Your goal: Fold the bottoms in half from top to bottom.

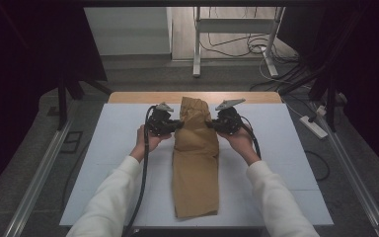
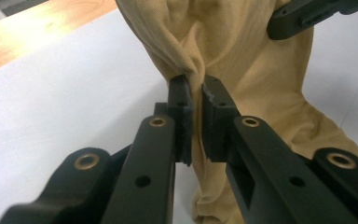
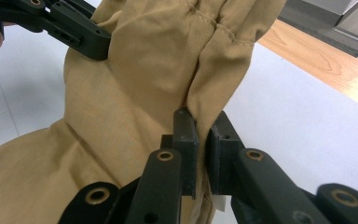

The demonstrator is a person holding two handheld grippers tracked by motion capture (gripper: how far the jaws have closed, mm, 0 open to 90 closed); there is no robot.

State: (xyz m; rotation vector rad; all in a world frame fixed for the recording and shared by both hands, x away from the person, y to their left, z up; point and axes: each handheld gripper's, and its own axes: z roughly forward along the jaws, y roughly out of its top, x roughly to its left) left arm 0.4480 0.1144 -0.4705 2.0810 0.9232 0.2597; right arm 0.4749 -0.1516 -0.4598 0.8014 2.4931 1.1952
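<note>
Nearest to us, at 6 o'clock in the high view, two forearms in white sleeves [image 1: 109, 197] come up over the white table top [image 1: 108, 148]. Between them lies a tan folded garment [image 1: 196, 168], running lengthwise from the near edge of the table toward 12 o'clock, its near part flat on the surface.

Farther in, we see the left hand [image 1: 147, 140] holding the left gripper [image 1: 178, 124] at the garment's 9 o'clock edge, and the right hand [image 1: 238, 139] holding the right gripper [image 1: 212, 123] at its 3 o'clock edge. In the left gripper view the jaws are clamped on a bunched fold of the tan cloth. In the right gripper view the jaws likewise pinch a fold of the cloth between their pads. The far part of the garment is gathered and raised between the two grippers.

Beyond, at 12 o'clock, we see a wooden strip [image 1: 143, 97] along the table's far edge, then grey floor, a white frame's legs [image 1: 197, 44] and loose cables [image 1: 237, 47].
</note>
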